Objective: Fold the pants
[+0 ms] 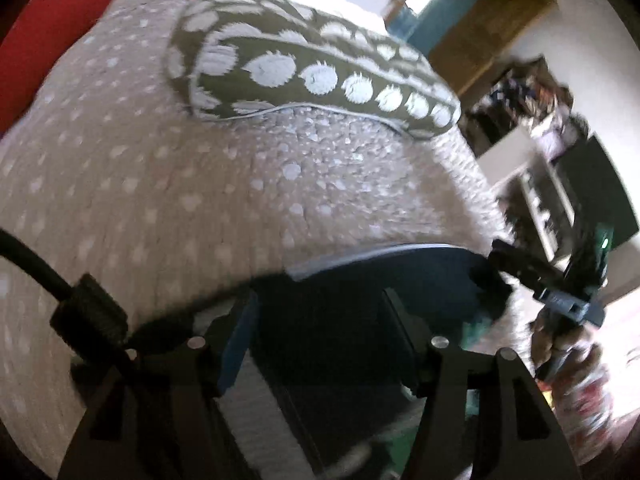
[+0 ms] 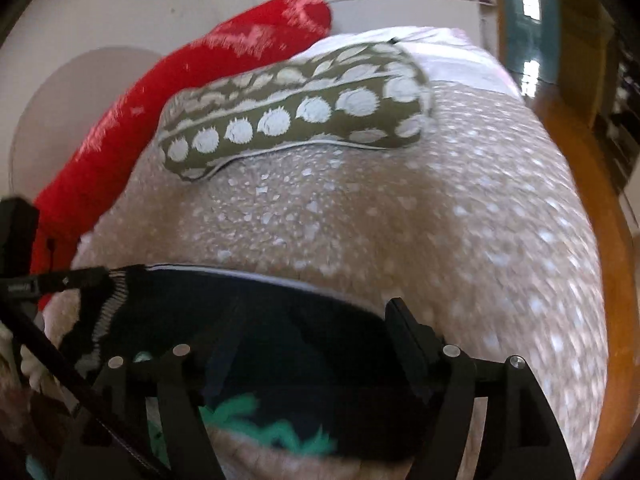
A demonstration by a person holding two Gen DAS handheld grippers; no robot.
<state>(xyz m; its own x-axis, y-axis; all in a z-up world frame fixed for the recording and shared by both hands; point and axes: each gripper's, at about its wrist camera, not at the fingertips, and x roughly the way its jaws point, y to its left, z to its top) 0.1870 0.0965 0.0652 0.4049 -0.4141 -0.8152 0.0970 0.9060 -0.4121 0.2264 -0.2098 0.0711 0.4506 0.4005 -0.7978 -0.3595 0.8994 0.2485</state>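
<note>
Pillow (image 2: pixel 296 116): olive, white-dotted, beyond pants, apart.
Cushion (image 2: pixel 168 96): red, behind pillow.
Surface: beige spotted bedcover (image 2: pixel 460 216).
Pants (image 2: pixel 256 312): dark, flat, directly under both claws.
Left gripper (image 1: pixel 320 320): spread, pinching nothing.
Right gripper (image 2: pixel 304 332): spread, pinching nothing.

Dark pants (image 2: pixel 280 320) cut off below; far shelf clutter (image 1: pixel 532 88) blurred, unidentifiable.

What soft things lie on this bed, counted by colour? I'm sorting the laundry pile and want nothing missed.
Dark navy: 1, the pants near the front edge of the spotted beige bedspread.
Olive green with white dots: 1, the pillow.
Red: 1, the bolster behind the pillow.
Total: 3
</note>
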